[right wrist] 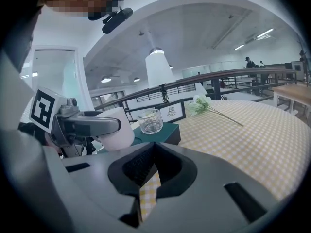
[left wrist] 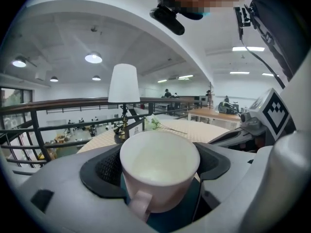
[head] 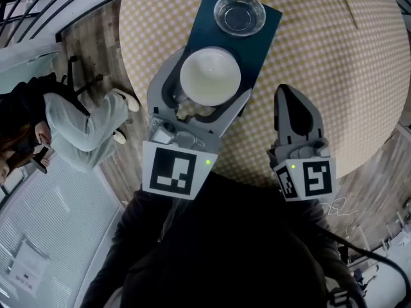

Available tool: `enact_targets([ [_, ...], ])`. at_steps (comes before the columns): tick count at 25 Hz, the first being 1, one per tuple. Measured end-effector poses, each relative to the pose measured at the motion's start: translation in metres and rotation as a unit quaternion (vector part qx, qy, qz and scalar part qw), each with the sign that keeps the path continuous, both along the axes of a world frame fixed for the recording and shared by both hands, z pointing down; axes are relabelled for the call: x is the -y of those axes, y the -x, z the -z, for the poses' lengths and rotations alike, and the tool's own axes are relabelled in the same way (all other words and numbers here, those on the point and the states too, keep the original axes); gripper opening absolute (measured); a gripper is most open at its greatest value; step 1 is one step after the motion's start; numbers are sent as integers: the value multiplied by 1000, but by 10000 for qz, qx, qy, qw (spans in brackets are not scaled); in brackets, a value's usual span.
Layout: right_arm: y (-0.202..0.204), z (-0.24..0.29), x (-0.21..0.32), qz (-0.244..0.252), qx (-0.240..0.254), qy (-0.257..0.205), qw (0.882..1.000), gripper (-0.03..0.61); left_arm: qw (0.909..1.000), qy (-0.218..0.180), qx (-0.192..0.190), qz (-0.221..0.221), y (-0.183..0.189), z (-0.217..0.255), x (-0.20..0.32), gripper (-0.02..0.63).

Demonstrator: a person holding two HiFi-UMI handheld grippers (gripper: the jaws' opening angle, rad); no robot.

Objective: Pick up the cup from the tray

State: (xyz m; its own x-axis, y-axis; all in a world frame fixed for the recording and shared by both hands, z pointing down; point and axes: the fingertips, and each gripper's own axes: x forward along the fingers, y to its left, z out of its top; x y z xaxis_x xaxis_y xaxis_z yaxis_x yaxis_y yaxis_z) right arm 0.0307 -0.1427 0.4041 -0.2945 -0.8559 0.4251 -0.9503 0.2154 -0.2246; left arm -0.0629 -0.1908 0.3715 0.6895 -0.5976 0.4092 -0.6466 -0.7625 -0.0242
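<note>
1. The right gripper [head: 287, 96] is shut tight and holds nothing. It is over the checked table [head: 340, 76].
2. The left gripper [left wrist: 159, 166] squeezes the white cup [head: 210, 76] from both sides, over the near end of the dark tray [head: 204, 19].
3. A glass bowl [head: 239, 13] sits at the tray's far end.

Tray [head: 263, 37] lay on the round table [head: 334, 76], toward its left side. Glass [head: 239, 13] stood at the tray's far end; cup [head: 210, 76] sat at the near end, between the jaws of the left gripper [head: 207, 85] — pads against its sides. Right gripper [head: 287, 95], jaws together, was over the table just right of the tray. Lamp [left wrist: 123, 84] and flower [right wrist: 209, 106] were on the table beyond the tray; a railing [left wrist: 48, 106] ran behind.
</note>
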Motion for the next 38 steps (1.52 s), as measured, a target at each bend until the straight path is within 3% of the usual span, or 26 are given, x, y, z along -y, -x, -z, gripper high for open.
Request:
enact_targets([
  [13,7,33,-51,676,-64,-429,9968,6,9949,-246,-144,970,34,26,-82,437],
  [23,31,31,-77,1278,-166,-434,9907,7,9932,-141,129,1146,51,-8,-131,437],
  [38,43,-2,-82,1385,-382,52,9896,6,9937,69,306,1076,62,-71,-122,439],
])
